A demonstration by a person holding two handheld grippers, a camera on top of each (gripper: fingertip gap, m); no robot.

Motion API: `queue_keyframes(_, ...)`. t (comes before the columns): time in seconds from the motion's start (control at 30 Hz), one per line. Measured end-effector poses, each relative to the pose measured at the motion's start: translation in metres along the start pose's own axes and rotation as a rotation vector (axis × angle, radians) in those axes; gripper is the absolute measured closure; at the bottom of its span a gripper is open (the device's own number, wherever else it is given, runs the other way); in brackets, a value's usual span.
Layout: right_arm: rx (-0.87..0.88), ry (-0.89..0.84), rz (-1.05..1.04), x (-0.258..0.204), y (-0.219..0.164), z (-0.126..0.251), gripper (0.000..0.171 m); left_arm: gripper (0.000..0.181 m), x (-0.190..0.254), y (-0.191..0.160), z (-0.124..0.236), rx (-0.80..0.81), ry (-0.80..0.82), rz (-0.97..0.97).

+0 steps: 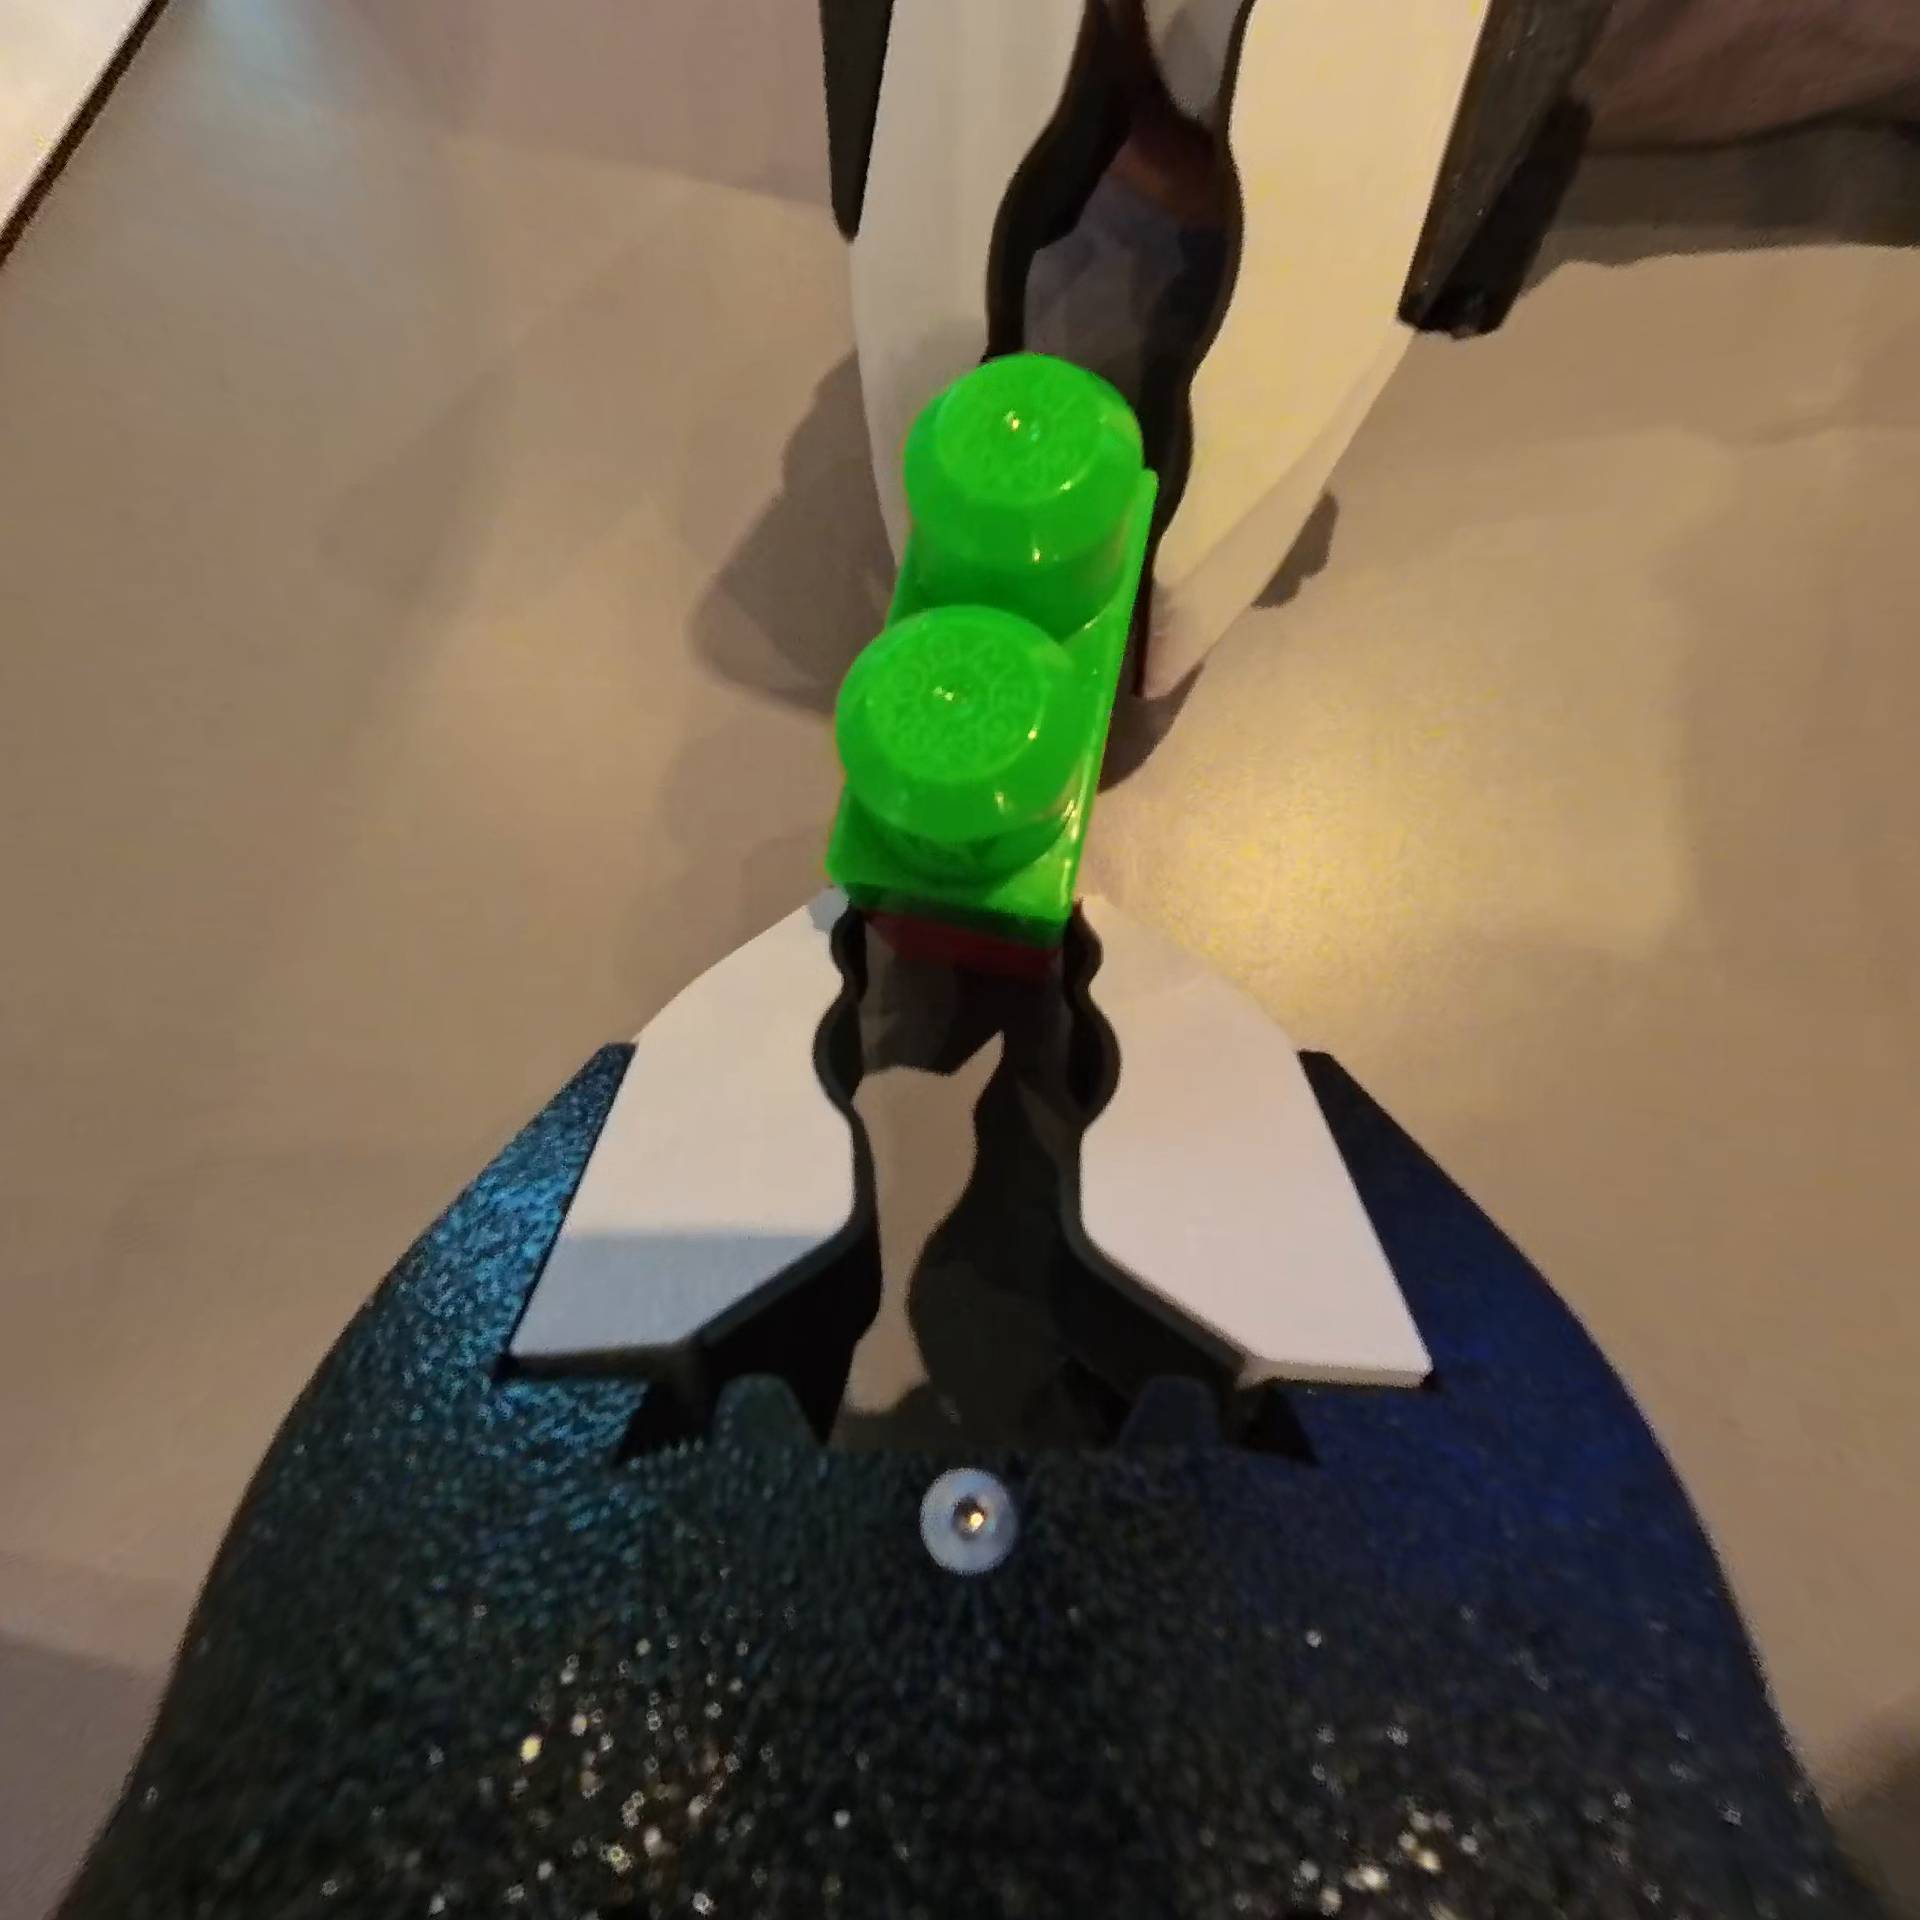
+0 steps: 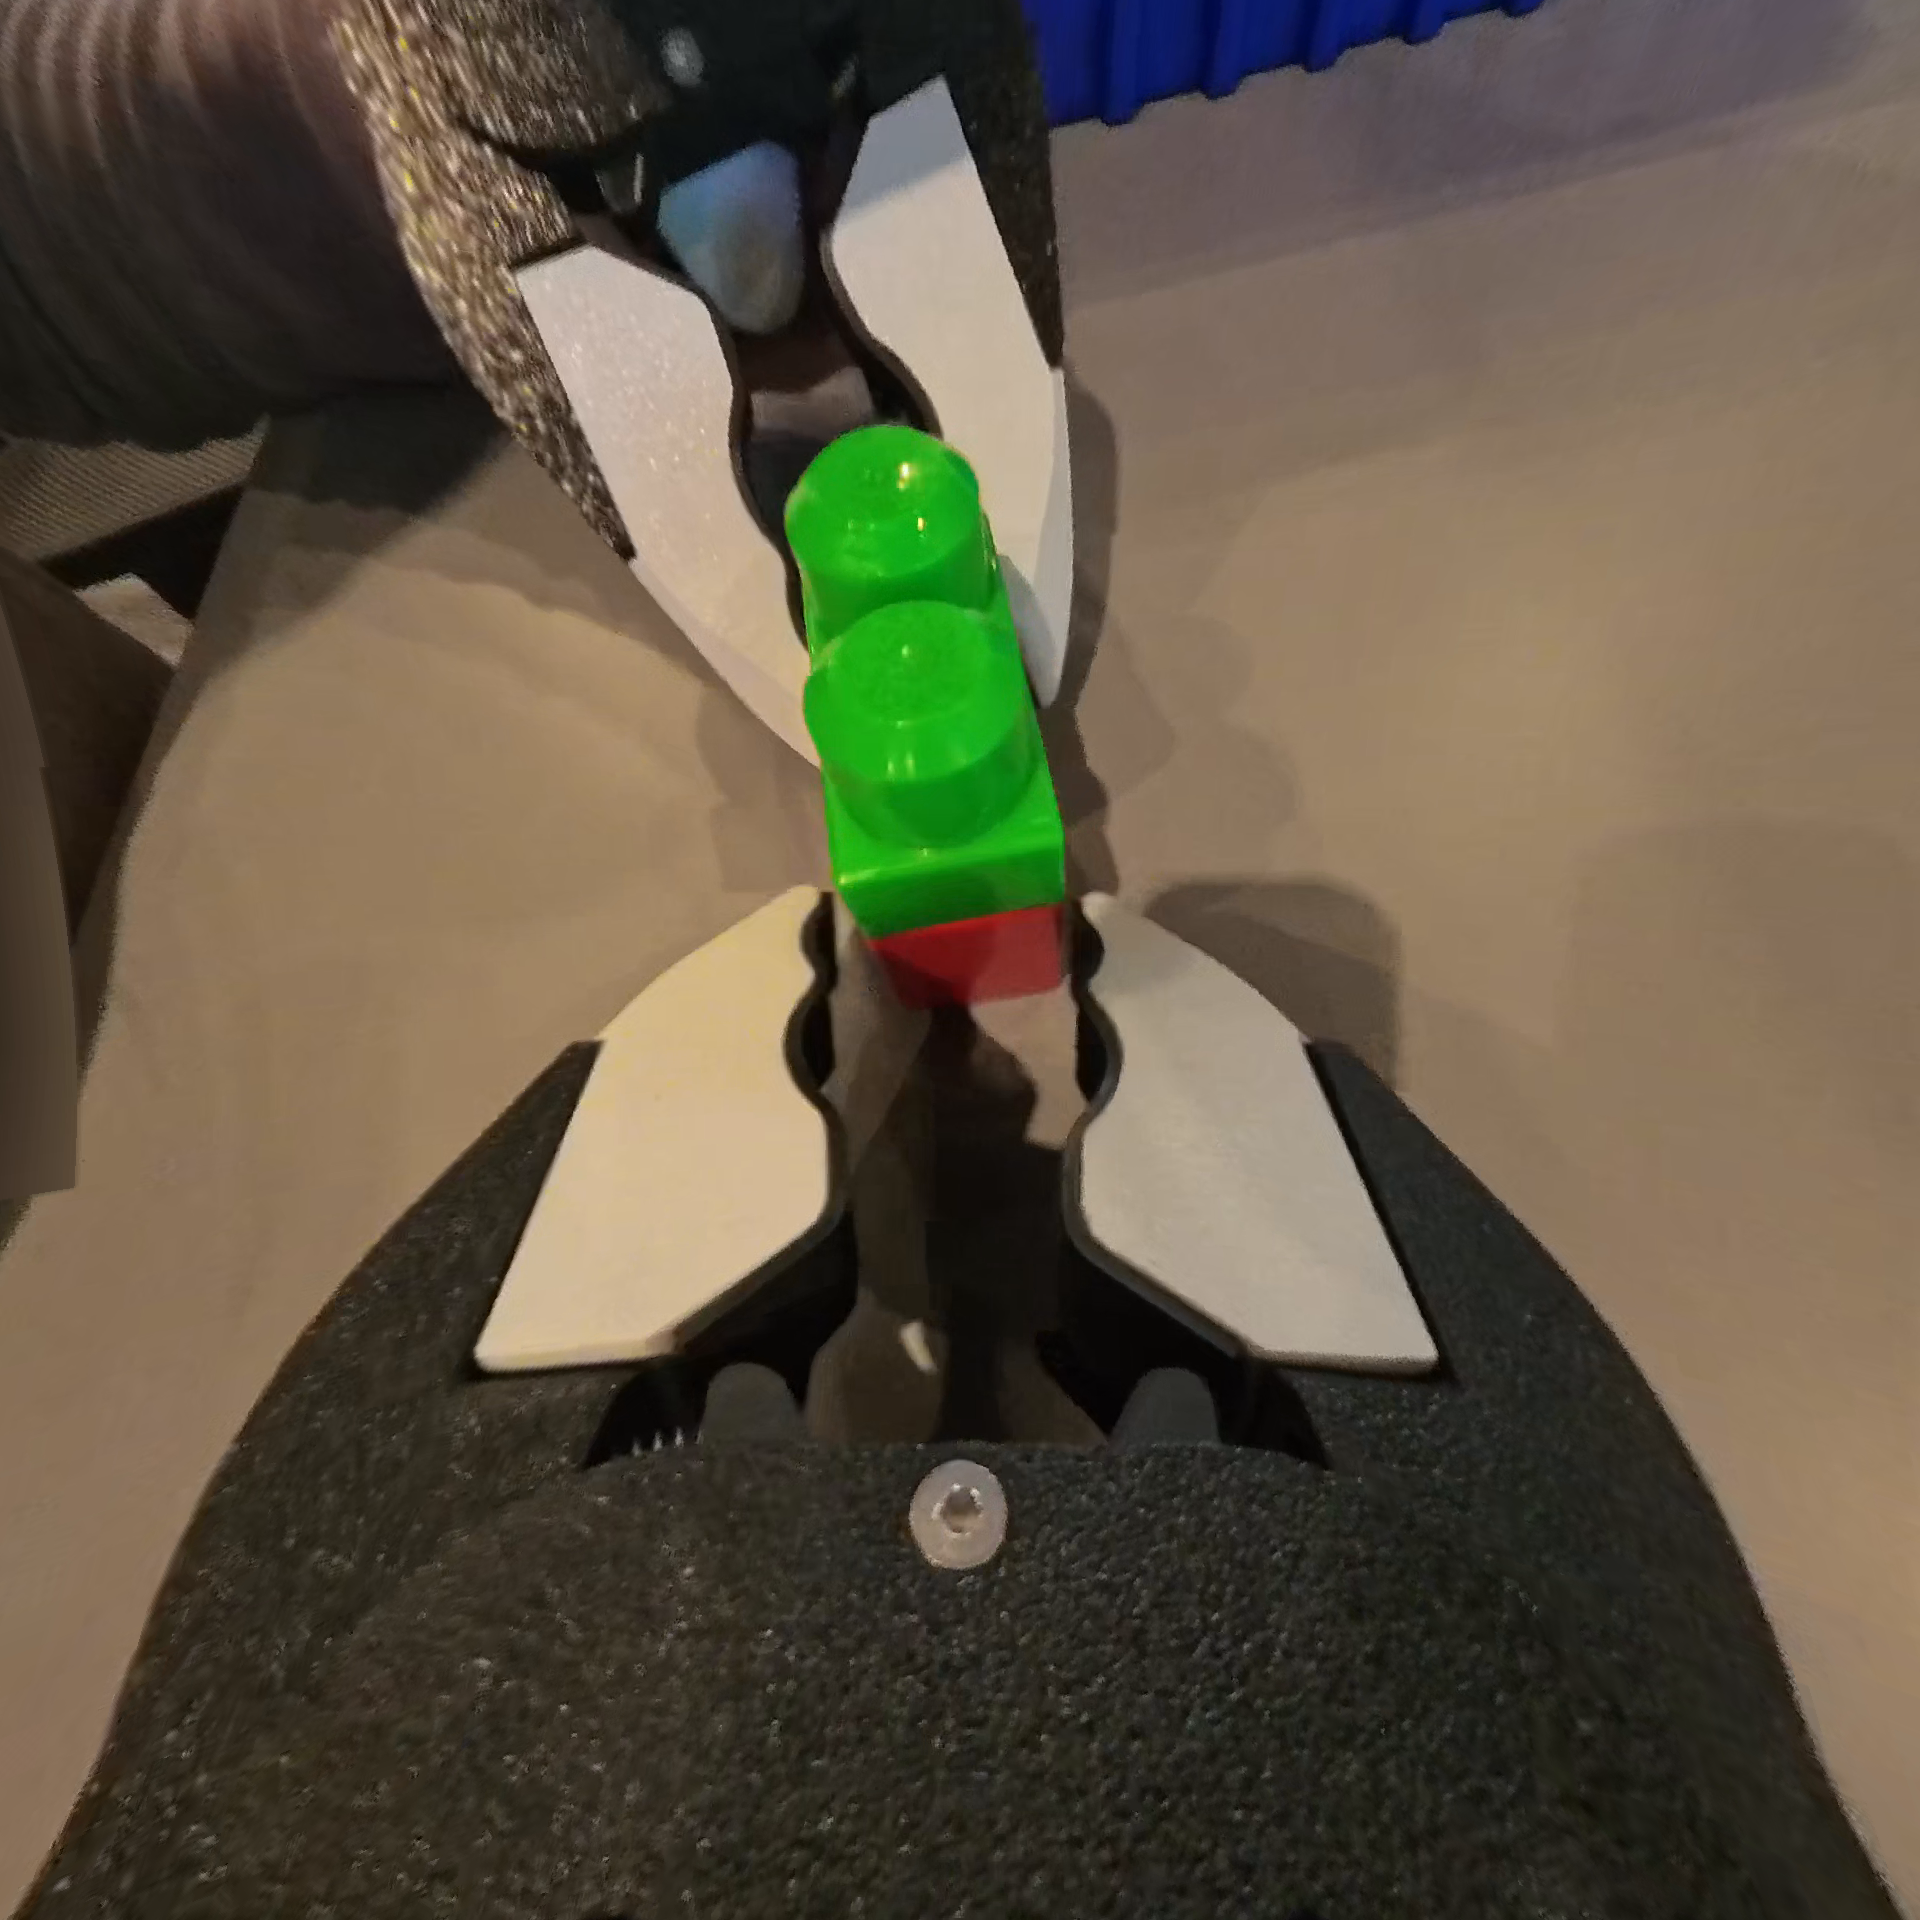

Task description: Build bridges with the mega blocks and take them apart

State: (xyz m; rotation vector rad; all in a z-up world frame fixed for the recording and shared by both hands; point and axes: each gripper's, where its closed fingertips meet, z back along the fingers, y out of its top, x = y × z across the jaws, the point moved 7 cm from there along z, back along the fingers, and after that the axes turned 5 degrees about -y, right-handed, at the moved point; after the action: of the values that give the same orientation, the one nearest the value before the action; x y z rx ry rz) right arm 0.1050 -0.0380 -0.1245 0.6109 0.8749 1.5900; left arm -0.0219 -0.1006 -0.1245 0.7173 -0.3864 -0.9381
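A green two-stud block [image 1: 987, 665] sits on top of a red block [image 1: 966, 940], and both are held just above the tan table. My left gripper [image 1: 961, 920] is shut on the near end of this stack, with the red block between its tips. My right gripper [image 1: 1039, 592] comes in from the far side, its fingers on either side of the green block's other end. In the right wrist view, my right gripper [image 2: 956, 909] is closed around the red block [image 2: 982, 961] under the green block [image 2: 925, 748]. The left gripper [image 2: 925, 722] clasps the far end.
The tan table [image 1: 364, 623] spreads all around. Its edge runs along the upper left of the left wrist view [image 1: 62, 135]. A blue ridged object [image 2: 1299, 52] lies at the far edge of the right wrist view. A person's grey sleeve [image 2: 156, 208] is at the upper left there. My right fingertips sit around 5 centimeters from my left ones.
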Motion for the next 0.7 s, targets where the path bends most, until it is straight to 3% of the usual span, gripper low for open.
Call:
queue_keyframes(0.07, 0.003, 0.031, -0.002, -0.0005, -0.0009, -0.0057, 0.113, 0.145, 0.0016, 0.0004, -0.0013, 0.015, -0.018, -0.012)
queue_keyframes(0.2, 0.004, 0.035, 0.074, -0.0034, 0.0027, -0.0086, 0.132, 0.145, 0.0021, 0.0008, -0.0023, 0.026, -0.030, -0.023)
queue_keyframes(0.7, 0.018, -0.047, 0.052, -0.0090, 0.0018, -0.0098, 0.134, 0.146, 0.0041, 0.0012, -0.0012, -0.005, -0.017, 0.035)
